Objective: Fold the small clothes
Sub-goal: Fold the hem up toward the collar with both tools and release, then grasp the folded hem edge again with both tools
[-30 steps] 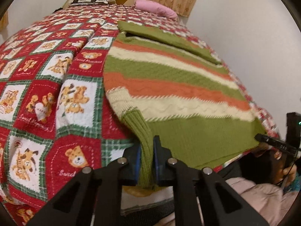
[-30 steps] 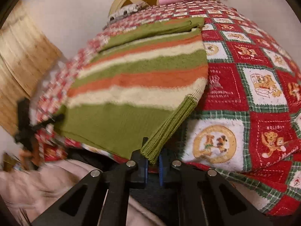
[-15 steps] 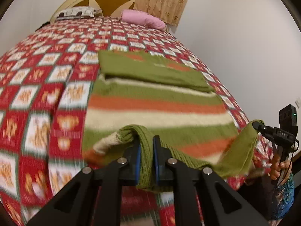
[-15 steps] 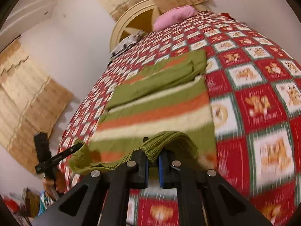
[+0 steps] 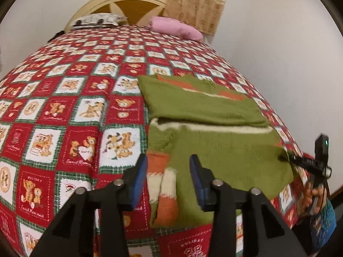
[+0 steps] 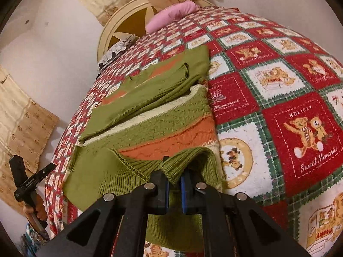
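On the near edge of the teddy-bear quilt (image 5: pixel 70 115) the striped sweater (image 5: pixel 214 150) lies half folded. Its ribbed hem (image 6: pixel 188 156) is clamped by the right gripper (image 6: pixel 174 189) alone; the left gripper (image 5: pixel 168 182) is spread, empty. If pulled one-sidedly, the fold could be skewed.

Loads of open red teddy-bear patchwork quilt (image 5: pixel 64 107) left of the folded green-and-orange striped knit sweater (image 5: pixel 214 150); only the pink pillow (image 5: pixel 178 29) and cream arched wooden headboard (image 5: pixel 120 2) crowd the far end
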`<move>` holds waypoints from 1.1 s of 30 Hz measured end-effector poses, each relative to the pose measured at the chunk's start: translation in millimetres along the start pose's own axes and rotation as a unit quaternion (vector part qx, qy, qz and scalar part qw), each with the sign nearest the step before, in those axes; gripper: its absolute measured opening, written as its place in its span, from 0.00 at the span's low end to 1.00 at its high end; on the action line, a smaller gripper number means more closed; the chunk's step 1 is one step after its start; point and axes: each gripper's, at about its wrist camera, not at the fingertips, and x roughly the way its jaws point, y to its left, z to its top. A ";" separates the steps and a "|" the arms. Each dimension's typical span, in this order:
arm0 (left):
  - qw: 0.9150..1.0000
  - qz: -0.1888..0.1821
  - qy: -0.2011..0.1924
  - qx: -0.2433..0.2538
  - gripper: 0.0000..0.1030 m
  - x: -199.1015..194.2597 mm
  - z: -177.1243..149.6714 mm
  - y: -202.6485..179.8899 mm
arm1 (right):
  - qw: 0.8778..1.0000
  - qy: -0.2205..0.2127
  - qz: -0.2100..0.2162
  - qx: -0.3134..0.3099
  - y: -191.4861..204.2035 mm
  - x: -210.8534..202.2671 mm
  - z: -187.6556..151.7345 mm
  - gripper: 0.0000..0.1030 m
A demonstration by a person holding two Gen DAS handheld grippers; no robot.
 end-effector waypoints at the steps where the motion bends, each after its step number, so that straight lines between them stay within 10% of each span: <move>1: 1.000 -0.002 0.004 0.011 0.48 3.1 -1.5 -2.2 | 1.000 -0.001 -0.002 -0.005 1.8 -0.8 -0.6 0.11; 8: 0.998 -0.007 0.036 0.054 0.59 44.1 4.0 -21.3 | 0.999 -0.025 -0.020 -0.041 19.9 -11.0 -4.8 0.44; 17: 0.998 -0.017 0.052 0.044 0.58 82.3 9.5 -27.3 | 0.995 -0.079 -0.039 -0.048 22.6 -54.4 1.7 0.45; 24: 0.998 -0.026 0.038 0.034 0.39 73.3 7.5 -27.4 | 0.991 -0.070 -0.091 -0.066 9.8 -56.6 -7.1 0.45; 33: 0.998 -0.026 0.040 0.034 0.51 88.6 11.3 -32.6 | 0.984 -0.040 -0.112 -0.137 29.2 -21.0 1.8 0.45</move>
